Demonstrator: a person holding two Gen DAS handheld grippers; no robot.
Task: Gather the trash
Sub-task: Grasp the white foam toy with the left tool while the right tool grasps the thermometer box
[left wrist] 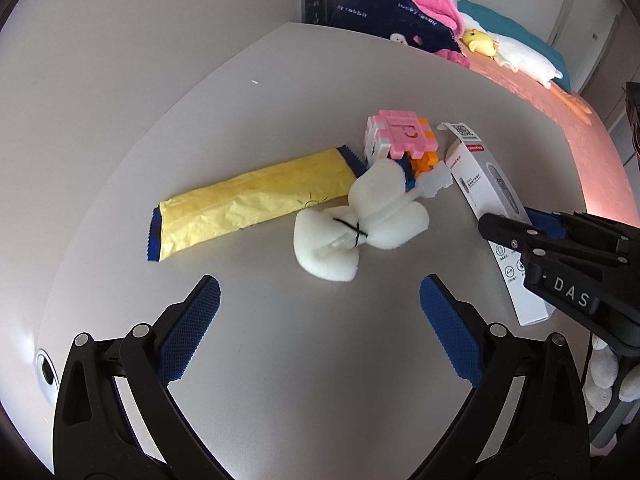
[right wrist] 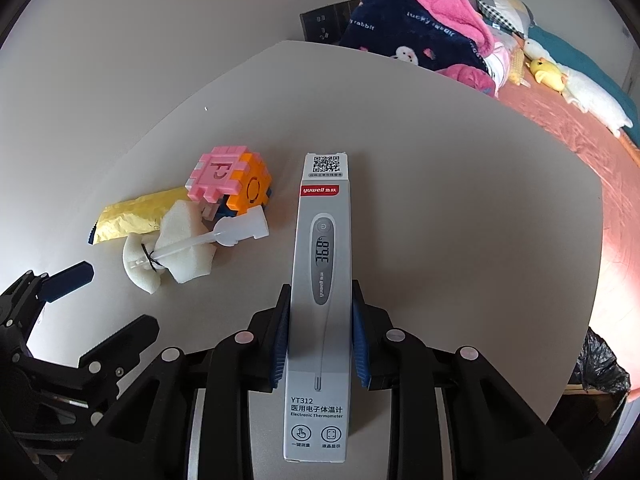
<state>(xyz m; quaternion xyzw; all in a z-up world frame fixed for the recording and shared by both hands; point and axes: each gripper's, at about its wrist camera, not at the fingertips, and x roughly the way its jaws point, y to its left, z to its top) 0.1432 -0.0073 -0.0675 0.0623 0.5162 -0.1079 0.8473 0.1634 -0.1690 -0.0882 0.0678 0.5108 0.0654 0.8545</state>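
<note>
A white thermometer box (right wrist: pixel 320 264) lies lengthwise between the blue pads of my right gripper (right wrist: pixel 320 336), which is shut on it; it also shows in the left wrist view (left wrist: pixel 486 196). My left gripper (left wrist: pixel 320 300) is open and empty, just short of a white foam sponge brush (left wrist: pixel 356 220). A yellow snack wrapper (left wrist: pixel 252 200) lies left of the sponge. A pink and orange block cube (left wrist: pixel 396 136) stands behind the sponge. The same pile shows at the left of the right wrist view, with the sponge (right wrist: pixel 176 252), the wrapper (right wrist: pixel 136 216) and the cube (right wrist: pixel 232 180).
The grey table (left wrist: pixel 300 360) ends at the wall on the left. A bed (right wrist: pixel 580 140) with a dark blanket (right wrist: pixel 416 28), a pink throw and plush toys runs along the far right. A black trash bag (right wrist: pixel 600 368) shows below the table's right edge.
</note>
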